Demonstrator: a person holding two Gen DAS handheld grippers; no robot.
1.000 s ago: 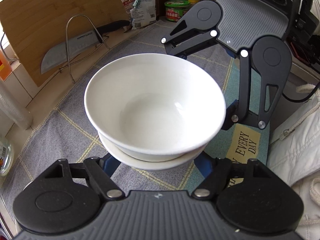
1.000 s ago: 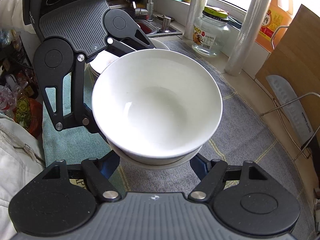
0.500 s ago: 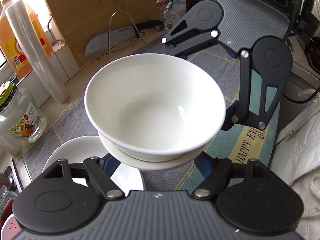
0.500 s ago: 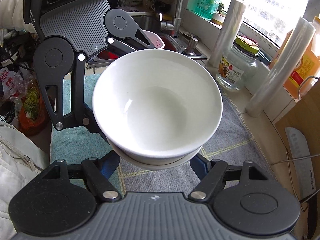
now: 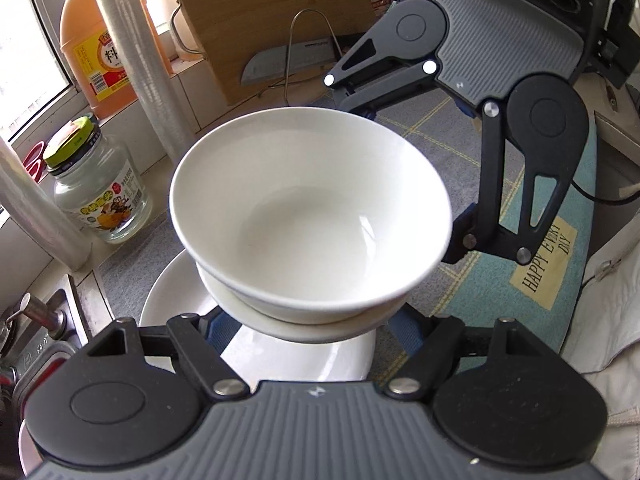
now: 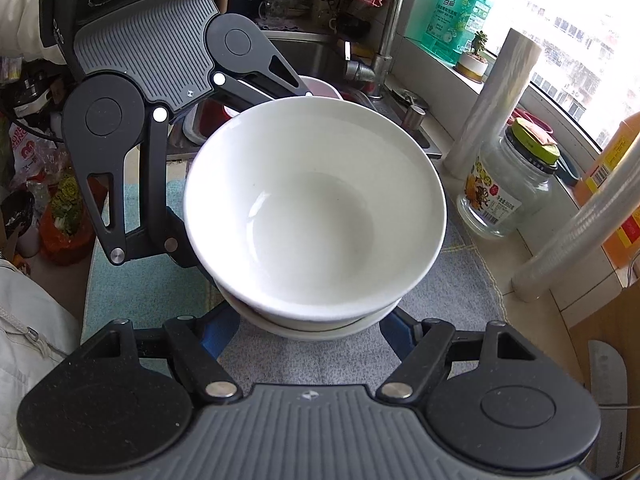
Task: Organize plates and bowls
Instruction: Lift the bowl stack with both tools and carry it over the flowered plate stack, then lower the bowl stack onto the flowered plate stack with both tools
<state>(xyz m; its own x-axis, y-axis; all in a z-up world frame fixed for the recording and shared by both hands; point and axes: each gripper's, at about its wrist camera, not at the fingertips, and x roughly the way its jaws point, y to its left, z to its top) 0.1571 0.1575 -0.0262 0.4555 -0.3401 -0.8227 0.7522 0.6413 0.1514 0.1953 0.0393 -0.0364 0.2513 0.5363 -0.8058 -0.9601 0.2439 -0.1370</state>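
Bowls (image 5: pixel 312 216), nested, hang between both grippers, each pair of fingers spread wide and cradling the lower sides from opposite ends: left gripper (image 5: pixel 308 320), right gripper (image 6: pixel 312 320). Plate (image 5: pixel 180 300) lies below the left fingers, probably the landing spot.

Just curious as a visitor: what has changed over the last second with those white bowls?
Both claws carried the stacked bowls sideways along the counter toward the sink, and they now hang over a white plate that was out of view before. The glass jar came into view. The grip and the stack stayed the same.
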